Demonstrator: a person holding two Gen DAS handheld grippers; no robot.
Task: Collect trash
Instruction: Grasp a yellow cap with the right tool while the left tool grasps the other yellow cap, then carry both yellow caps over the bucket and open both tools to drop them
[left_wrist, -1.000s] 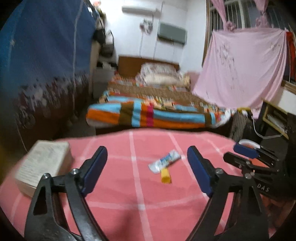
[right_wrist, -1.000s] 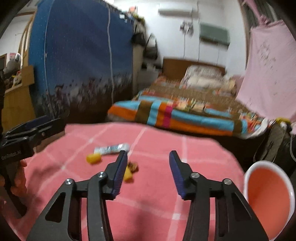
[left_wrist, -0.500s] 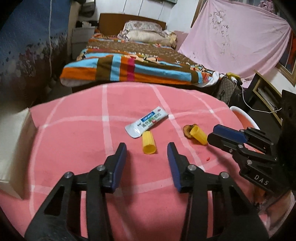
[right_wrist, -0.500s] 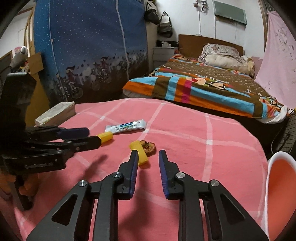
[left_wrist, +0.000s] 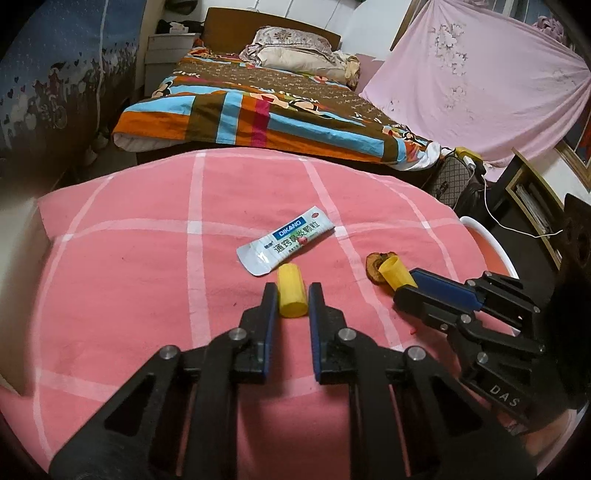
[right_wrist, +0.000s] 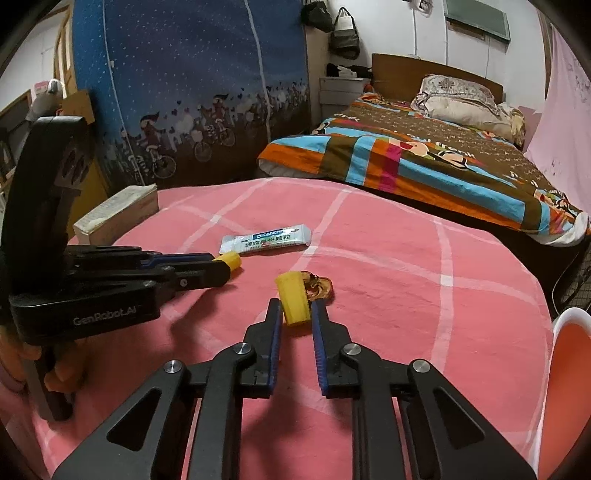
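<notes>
Left wrist view: my left gripper (left_wrist: 291, 301) has narrowed onto the yellow cap (left_wrist: 291, 295) mid-tablecloth (left_wrist: 110, 295); my right gripper (right_wrist: 297, 314) likewise pinches its yellow cup (right_wrist: 293, 299). Both look ready to lift.

Two wrist fisheyes, low over one pink checked cloth (left_wrist: 129, 277), both facing the bed (left_wrist: 258, 99).

The left view looks from the cloth's near left, the right view from its near right. Both share the white sachet (left_wrist: 286, 245) at frame centre and the bed across the upper frame; each shows the other gripper at its edge.
</notes>
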